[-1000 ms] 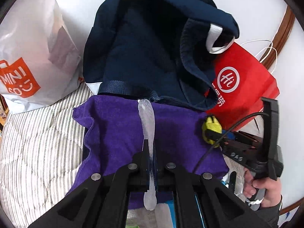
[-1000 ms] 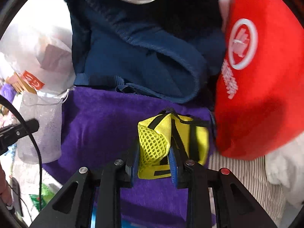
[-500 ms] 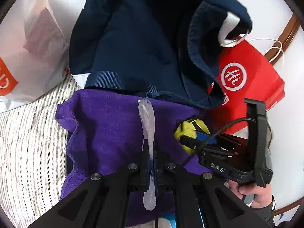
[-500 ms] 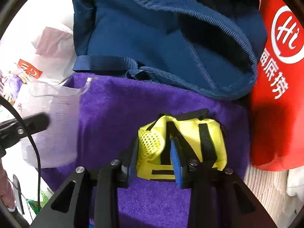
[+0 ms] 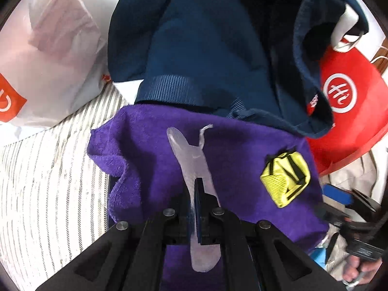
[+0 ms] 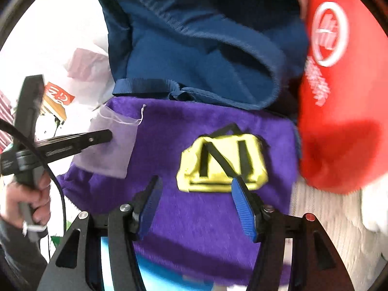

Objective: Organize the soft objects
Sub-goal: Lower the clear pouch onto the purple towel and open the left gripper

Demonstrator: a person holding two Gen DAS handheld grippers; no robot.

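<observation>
Pinching a sheer white organza drawstring pouch [image 5: 194, 160] edge-on, the left gripper [image 5: 197, 194] is clamped on it above the purple fleece towel [image 5: 150, 150]; limp and weightless, it wants hold at the hem. The right gripper [image 6: 196, 194] is opening, nothing between its jaws, with the yellow mesh pouch [image 6: 223, 167] lying on that towel's right side

one purple towel [image 5: 150, 150], one yellow mesh pouch [image 5: 286, 178], one sheer drawstring bag [image 5: 191, 160], one navy backpack [image 5: 206, 48], one red bag [image 5: 349, 111], one white bag [image 5: 48, 55]
</observation>
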